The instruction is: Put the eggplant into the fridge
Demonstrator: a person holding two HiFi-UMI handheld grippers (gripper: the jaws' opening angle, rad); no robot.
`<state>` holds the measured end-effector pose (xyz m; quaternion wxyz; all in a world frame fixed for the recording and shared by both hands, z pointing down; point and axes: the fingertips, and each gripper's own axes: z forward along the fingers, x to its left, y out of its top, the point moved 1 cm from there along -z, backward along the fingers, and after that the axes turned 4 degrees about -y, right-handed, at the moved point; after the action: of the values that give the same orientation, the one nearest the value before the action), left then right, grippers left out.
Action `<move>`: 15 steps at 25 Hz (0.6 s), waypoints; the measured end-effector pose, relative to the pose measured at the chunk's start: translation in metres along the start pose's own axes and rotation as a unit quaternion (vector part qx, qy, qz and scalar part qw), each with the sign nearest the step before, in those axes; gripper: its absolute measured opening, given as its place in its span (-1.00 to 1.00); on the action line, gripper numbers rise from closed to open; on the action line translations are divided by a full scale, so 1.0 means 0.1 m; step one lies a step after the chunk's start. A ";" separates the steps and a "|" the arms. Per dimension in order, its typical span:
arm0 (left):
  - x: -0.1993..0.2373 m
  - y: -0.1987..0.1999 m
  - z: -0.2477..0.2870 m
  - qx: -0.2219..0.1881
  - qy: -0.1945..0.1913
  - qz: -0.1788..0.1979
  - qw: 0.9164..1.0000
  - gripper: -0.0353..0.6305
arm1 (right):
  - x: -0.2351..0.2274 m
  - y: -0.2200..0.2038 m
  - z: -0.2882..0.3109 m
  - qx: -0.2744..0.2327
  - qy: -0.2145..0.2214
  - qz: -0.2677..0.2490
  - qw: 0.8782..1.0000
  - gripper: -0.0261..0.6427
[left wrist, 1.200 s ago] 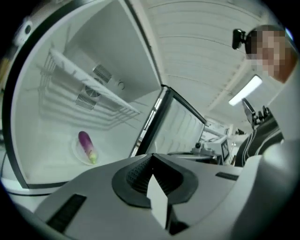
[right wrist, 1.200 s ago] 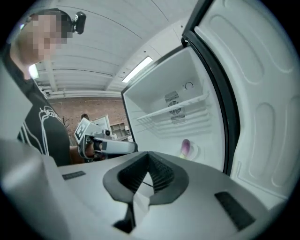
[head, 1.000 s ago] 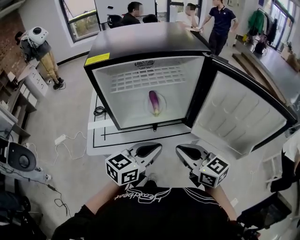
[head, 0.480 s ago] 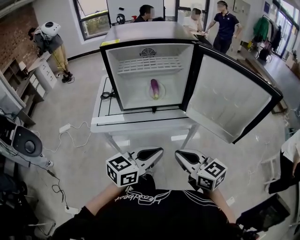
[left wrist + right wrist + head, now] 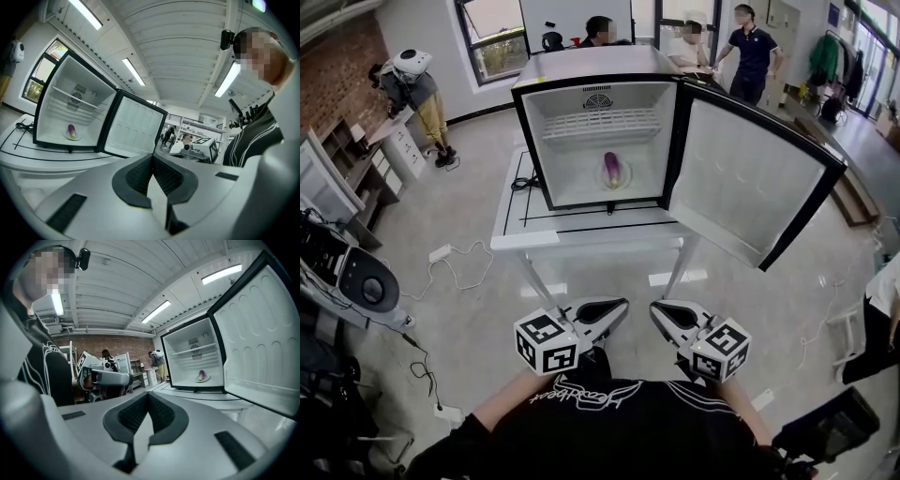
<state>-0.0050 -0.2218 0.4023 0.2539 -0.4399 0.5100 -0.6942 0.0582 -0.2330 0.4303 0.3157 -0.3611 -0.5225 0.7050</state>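
The purple eggplant (image 5: 612, 169) lies on a small plate on the floor of the open mini fridge (image 5: 581, 84), which stands on a white table (image 5: 516, 234). It shows small in the left gripper view too, as the eggplant (image 5: 71, 131), and in the right gripper view, as the eggplant (image 5: 202, 376). Both grippers hang near my body, well back from the table. My left gripper (image 5: 623, 306) is shut and empty. My right gripper (image 5: 655, 309) is shut too, with nothing in it. Their tips point toward each other.
The fridge door (image 5: 750, 187) swings wide open to the right, past the table edge. Cables and a power strip (image 5: 441, 253) lie on the floor at left. Several people (image 5: 750, 47) stand behind the fridge. Shelves and equipment (image 5: 347, 281) line the left side.
Both grippers and I have moved back from the fridge. The table and fridge look farther and smaller now. The eggplant has stayed inside.
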 end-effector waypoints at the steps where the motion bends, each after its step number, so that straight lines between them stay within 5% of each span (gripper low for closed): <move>1: -0.04 -0.03 -0.02 0.000 0.000 0.001 1.000 -0.87 | 0.03 -0.03 -0.03 0.000 -0.001 -0.005 1.000 -0.90; 15: -0.25 -0.15 -0.04 0.000 -0.008 0.002 1.000 -0.87 | 0.17 -0.16 -0.20 0.003 -0.008 0.009 1.000 -0.90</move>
<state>0.0049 -0.1944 0.4066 0.2594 -0.4440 0.5086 -0.6906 0.0672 -0.2051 0.4389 0.3060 -0.3589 -0.5199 0.7122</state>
